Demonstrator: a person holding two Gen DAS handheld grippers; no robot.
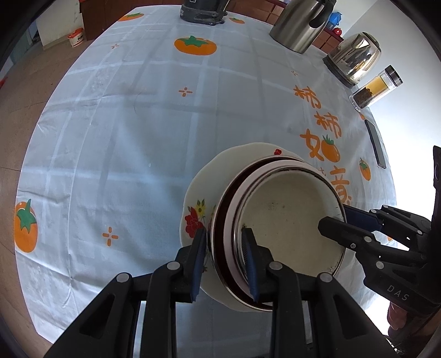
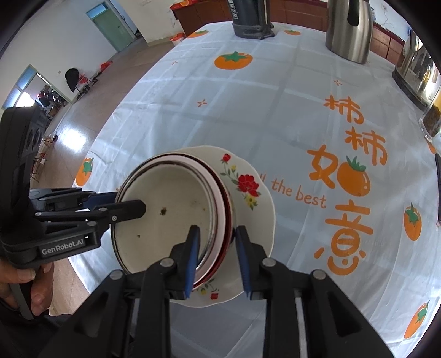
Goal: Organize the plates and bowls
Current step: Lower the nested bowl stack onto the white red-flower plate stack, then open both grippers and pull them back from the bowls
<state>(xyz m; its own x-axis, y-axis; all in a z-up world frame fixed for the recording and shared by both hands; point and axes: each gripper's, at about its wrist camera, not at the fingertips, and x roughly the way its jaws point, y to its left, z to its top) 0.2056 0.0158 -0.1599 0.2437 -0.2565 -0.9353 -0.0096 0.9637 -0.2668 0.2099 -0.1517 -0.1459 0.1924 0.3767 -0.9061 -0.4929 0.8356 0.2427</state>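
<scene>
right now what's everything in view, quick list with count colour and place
floral plate: 1, white with red and yellow flowers, near table edge, under the bowls
nested bowls: at least 2, cream inside, steel and dark red rims, on the plate
tablecloth: 1, pale blue with orange persimmons and lettering, over the table
tall steel jug: 1, silver with black handle, far side
kettle: 1, shiny steel, far right
glass tea bottle: 1, clear, amber and dark contents, beside the kettle
phone: 1, dark, right edge
dark appliance base: 1, grey-black, far edge
left gripper: black, blue pads, straddling bowl rims
right gripper: black, blue pads, straddling opposite rims
</scene>
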